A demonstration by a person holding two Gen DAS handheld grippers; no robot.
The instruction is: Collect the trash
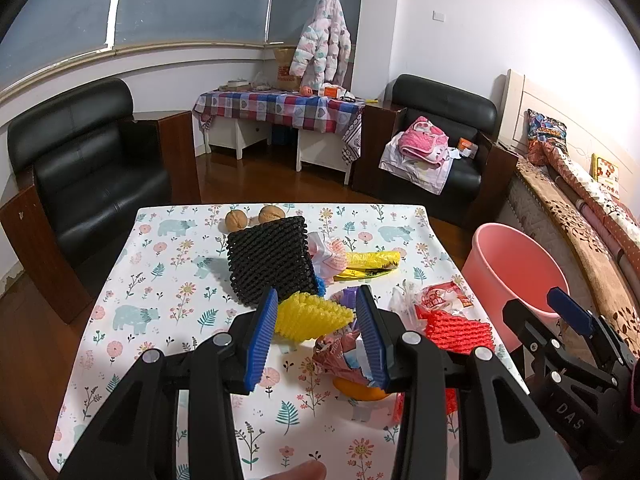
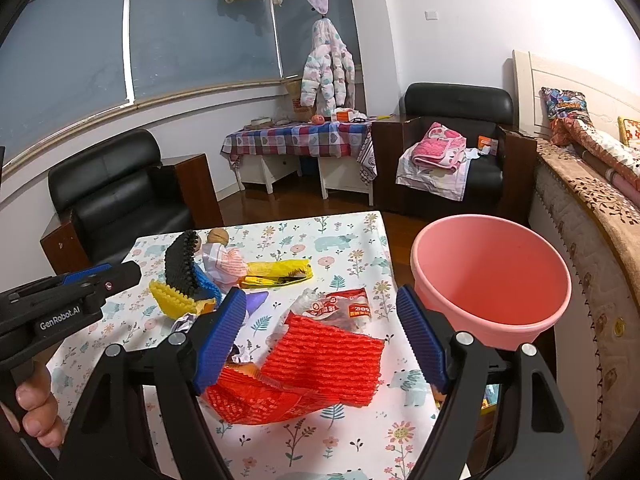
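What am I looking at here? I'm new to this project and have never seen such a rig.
No robot arm here: a person holds two hand-held grabbers, each with a fisheye camera looking forward along its blue-padded jaws. One picture comes from the left gripper, the other from the right gripper. Both stand open and hold nothing.

Below them is a table with a flowery cloth strewn with trash: a black foam net, a yellow foam net lying between the left jaws' tips, a red foam net under the right jaws, a yellow wrapper, a red-and-white snack bag, and two walnuts.

The pink bucket beside the table looks like the trash bin.
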